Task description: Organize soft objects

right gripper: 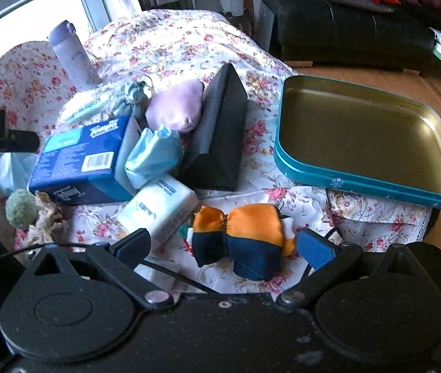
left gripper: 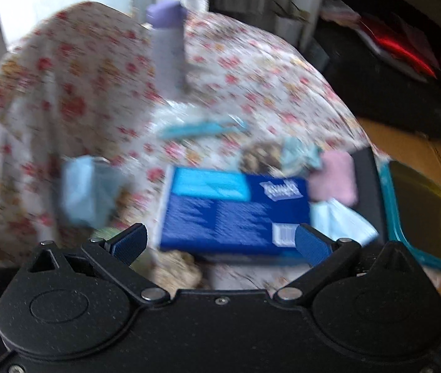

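In the right wrist view my right gripper (right gripper: 223, 245) is open, its jaws on either side of an orange and navy soft pouch (right gripper: 245, 239) lying on the floral cloth (right gripper: 170, 46). Behind it lie a white tissue pack (right gripper: 158, 208), a light blue soft pack (right gripper: 153, 155), a lilac pouch (right gripper: 177, 108) and a blue tissue box (right gripper: 80, 161). A teal tin tray (right gripper: 363, 133) stands empty to the right. In the blurred left wrist view my left gripper (left gripper: 220, 242) is open and empty just before the blue tissue box (left gripper: 233, 211).
A black wedge-shaped case (right gripper: 217, 136) stands between the pile and the tray. A lilac bottle (right gripper: 71, 52) stands at the back left. A green fuzzy ball (right gripper: 20, 208) lies at the left. A black sofa (right gripper: 344, 31) is behind the table.
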Tool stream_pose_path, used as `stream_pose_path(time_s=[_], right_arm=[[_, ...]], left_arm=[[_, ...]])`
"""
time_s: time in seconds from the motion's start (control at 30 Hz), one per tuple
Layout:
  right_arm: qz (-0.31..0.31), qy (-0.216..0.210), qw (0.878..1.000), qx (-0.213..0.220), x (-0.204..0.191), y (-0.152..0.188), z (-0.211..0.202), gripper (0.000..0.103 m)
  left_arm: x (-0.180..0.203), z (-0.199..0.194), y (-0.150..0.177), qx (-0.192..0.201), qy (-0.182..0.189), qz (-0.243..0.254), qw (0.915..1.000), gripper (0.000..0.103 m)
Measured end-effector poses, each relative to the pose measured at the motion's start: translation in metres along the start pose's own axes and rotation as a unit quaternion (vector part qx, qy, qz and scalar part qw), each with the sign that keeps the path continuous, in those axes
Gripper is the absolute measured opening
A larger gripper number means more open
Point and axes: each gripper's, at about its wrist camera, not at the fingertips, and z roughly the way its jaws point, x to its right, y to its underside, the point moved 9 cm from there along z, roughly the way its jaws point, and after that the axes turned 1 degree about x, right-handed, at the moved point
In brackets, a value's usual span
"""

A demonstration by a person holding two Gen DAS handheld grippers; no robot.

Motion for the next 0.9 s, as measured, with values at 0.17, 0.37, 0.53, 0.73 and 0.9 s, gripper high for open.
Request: stream_pose_path(time_s=[0.17, 0.37, 0.53, 0.73, 0.9], right_arm=[[0.025, -0.003, 1.000, 0.007, 0.013, -0.003, -0.001, 0.102], [0.049, 0.002, 0.999, 0.021, 0.035, -0.011, -0.012, 0.102], [0.067, 0.012, 0.997, 0.022, 0.049, -0.017, -0.010, 0.103], [0.099, -0.026, 0.995, 0.006, 0.046, -0.018, 0.000, 0.103], [0.109, -0.027, 0.994, 0.003, 0.045, -0.022, 0.008, 0.103]], left_arm=[[0.033, 0.012, 0.022, -0.033, 0.010, 0.049, 0.9982, 0.098], [0.071, 0.022, 0.053, -0.070, 0.036, 0.090, 0.9928, 0.098], [0.091, 0.017, 0.064, -0.078, 0.052, 0.111, 0.9894, 0.097], [0.080, 0.008, 0.051, -0.062, 0.032, 0.098, 0.9927, 0.096], [0.045, -0.026, 0.010, -0.012, 0.015, 0.029, 0.9994, 0.094]])
